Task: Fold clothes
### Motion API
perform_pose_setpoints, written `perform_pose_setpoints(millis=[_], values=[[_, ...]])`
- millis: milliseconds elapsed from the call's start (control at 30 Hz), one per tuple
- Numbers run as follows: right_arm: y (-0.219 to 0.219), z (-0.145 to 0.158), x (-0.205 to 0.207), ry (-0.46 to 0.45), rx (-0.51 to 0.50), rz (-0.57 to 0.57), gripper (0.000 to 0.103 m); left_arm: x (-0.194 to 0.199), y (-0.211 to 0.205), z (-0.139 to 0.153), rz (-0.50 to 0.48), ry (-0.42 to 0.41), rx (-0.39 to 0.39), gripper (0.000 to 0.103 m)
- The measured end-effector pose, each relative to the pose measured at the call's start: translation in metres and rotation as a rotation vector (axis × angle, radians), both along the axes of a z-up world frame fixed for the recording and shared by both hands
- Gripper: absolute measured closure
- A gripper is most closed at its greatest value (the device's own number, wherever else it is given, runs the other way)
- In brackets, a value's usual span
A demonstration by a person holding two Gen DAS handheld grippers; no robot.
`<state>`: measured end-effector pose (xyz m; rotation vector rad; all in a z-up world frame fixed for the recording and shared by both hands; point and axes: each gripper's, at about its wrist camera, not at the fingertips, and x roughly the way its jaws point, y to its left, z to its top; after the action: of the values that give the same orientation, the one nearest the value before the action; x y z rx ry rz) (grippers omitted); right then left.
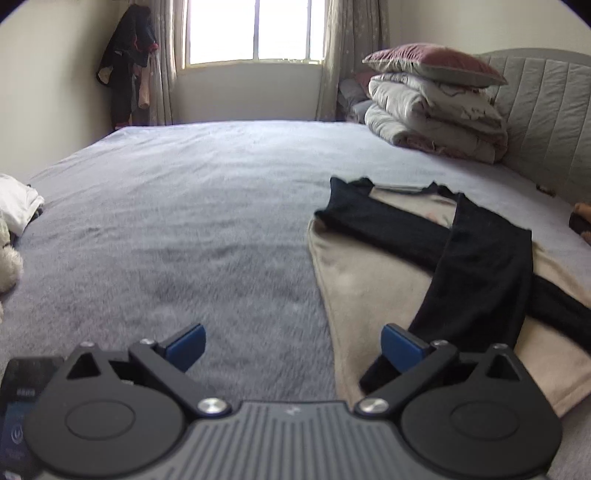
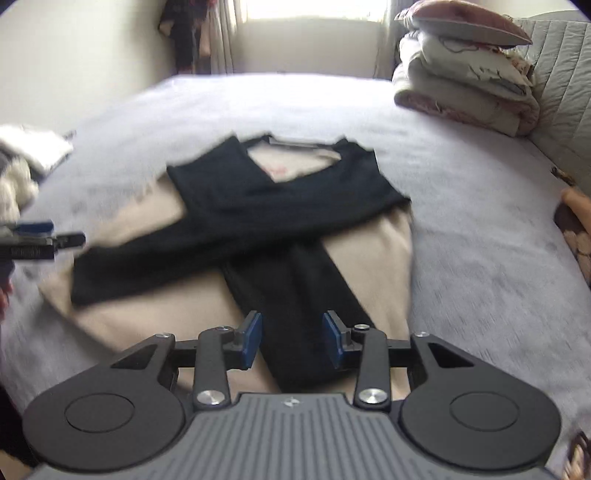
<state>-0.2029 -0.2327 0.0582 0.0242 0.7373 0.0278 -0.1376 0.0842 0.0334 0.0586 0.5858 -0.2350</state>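
Observation:
A beige shirt (image 2: 155, 321) with black sleeves (image 2: 236, 236) lies flat on the grey bed (image 2: 480, 229). Both sleeves are folded across its body and cross each other. In the left wrist view the same shirt (image 1: 354, 288) lies right of centre, its sleeves (image 1: 476, 280) crossed. My left gripper (image 1: 293, 345) is open wide over the bedsheet at the shirt's left edge, holding nothing. It also shows at the left edge of the right wrist view as the left gripper (image 2: 33, 236). My right gripper (image 2: 291, 339) is open above the shirt's lower part, its blue pads either side of a black sleeve end.
A stack of folded quilts and a pillow (image 1: 436, 107) sits at the bed's far right by the padded headboard (image 1: 546, 110). White clothes (image 1: 14, 210) lie at the left edge. Dark garments (image 1: 125, 70) hang in the corner beside the window (image 1: 255, 29).

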Motion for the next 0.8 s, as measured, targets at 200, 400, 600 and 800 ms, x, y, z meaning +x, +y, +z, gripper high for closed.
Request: perform_pose_setpoints(millis=[200, 400, 600, 800], values=[[0.001, -0.036, 0.022, 0.099, -0.010, -0.027, 0.063, 0.017, 0.000, -0.012, 0.004, 0.072, 0.030, 0.000], [-0.014, -0.015, 0.014, 0.006, 0.068, -0.057, 0.060, 0.049, 0.014, -0.015, 0.064, 0.093, -0.010, 0.000], [-0.019, -0.012, 0.031, -0.015, 0.094, -0.073, 0.054, 0.080, 0.027, -0.019, 0.124, 0.115, -0.050, 0.000], [0.004, -0.015, 0.043, -0.010, 0.045, -0.067, 0.052, 0.080, 0.013, -0.035, 0.105, 0.076, 0.068, 0.000]])
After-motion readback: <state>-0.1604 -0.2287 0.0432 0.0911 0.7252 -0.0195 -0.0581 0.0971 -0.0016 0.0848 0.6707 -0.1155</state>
